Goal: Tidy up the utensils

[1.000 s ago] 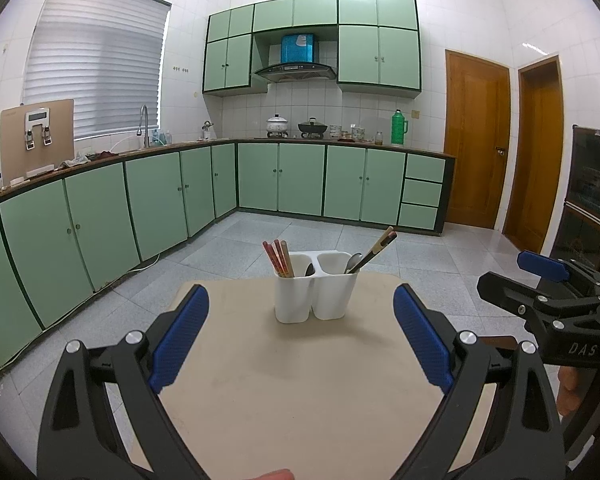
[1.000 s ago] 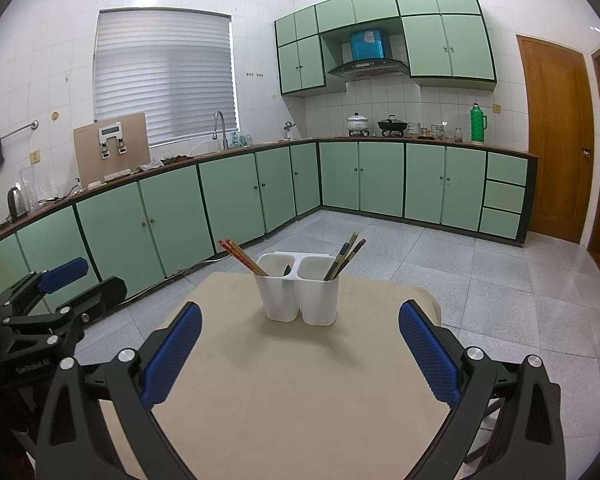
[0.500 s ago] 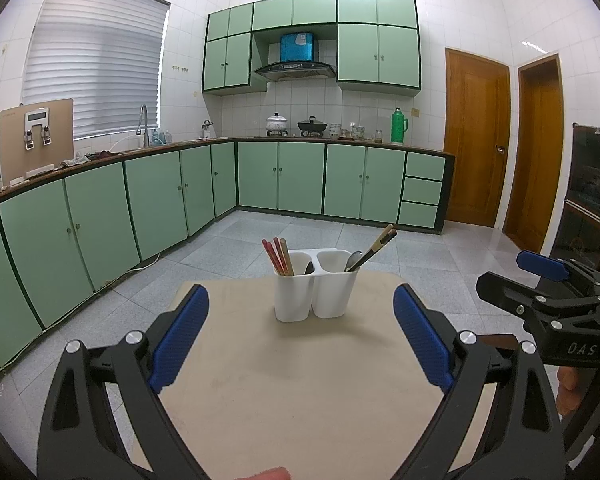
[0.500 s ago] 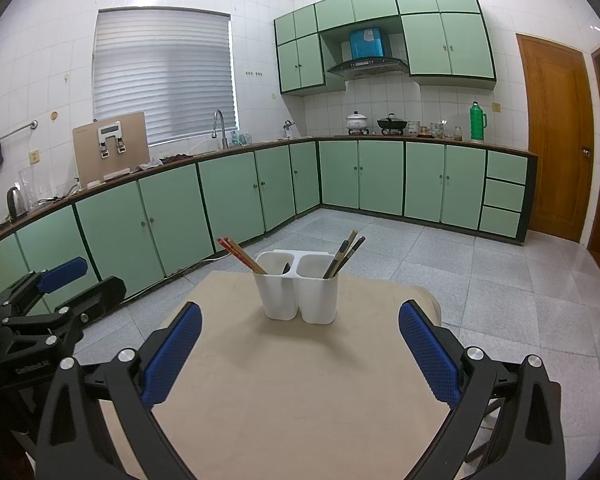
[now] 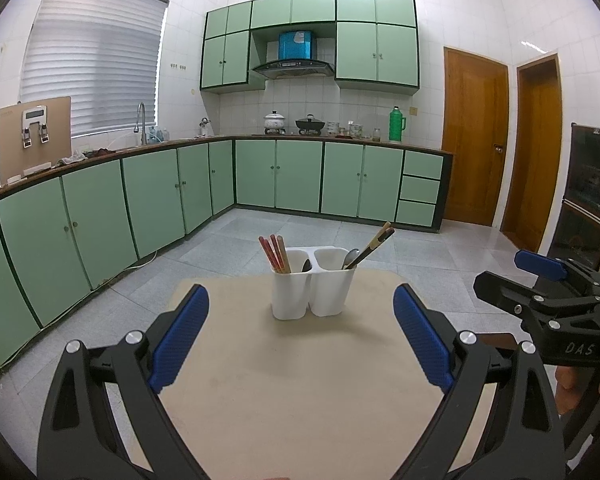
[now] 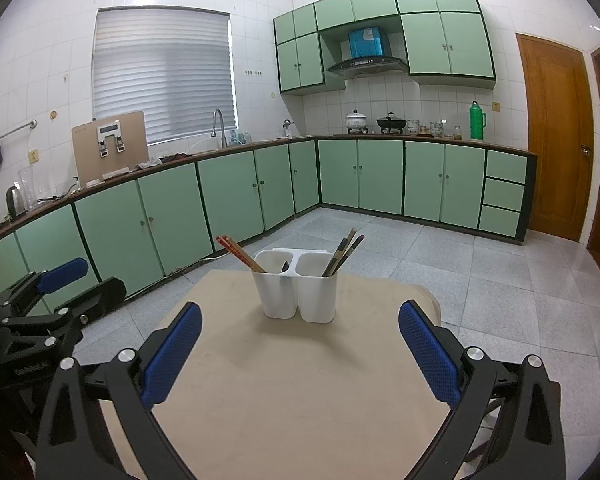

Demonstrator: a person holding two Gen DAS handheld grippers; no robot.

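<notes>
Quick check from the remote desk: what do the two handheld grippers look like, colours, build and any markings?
Both are the same build: black angular frames with triangular cut-outs, silver round bolt heads at the joints, and textured blue pads on the fingers. The left gripper and the right gripper match. White lettering "DAS" shows on the right gripper's side in the left wrist view; small white print on the left gripper's body is unreadable. No cables or sleeves show.
</notes>
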